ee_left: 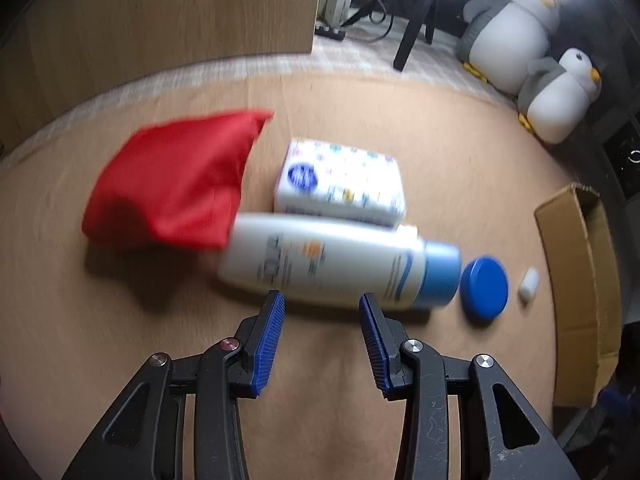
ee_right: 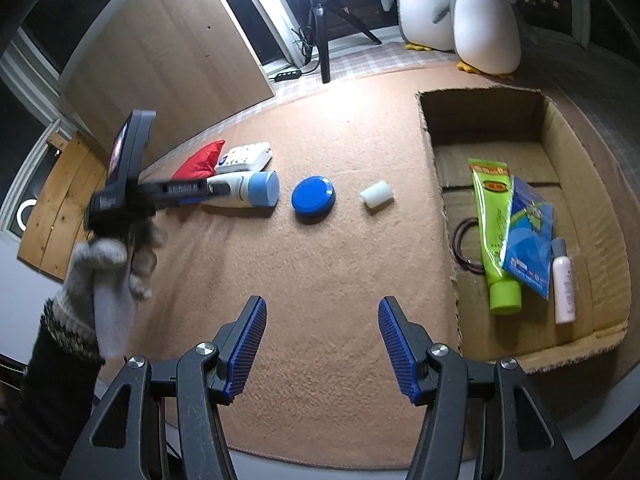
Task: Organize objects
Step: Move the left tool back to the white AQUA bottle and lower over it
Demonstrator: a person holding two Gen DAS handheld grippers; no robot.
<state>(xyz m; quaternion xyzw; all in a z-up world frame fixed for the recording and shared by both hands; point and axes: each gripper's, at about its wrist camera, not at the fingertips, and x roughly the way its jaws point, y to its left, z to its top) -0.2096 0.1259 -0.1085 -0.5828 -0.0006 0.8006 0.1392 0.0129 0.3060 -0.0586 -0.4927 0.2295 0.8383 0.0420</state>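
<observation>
A white bottle with a blue cap lies on its side on the tan mat. My left gripper hangs just above it, jaws apart, pads on neither side touching it. Behind the bottle lie a red cloth pouch and a patterned tissue pack. To its right sit a round blue tin and a small white cylinder. My right gripper stands open over bare mat, holding nothing. The cardboard box on the right holds a green tube, a blue packet and a small pink bottle.
A gloved hand carries the left gripper at the left of the right wrist view. Dark rings lie in the box. Two penguin plush toys and a tripod stand beyond the mat. A wooden panel rises behind.
</observation>
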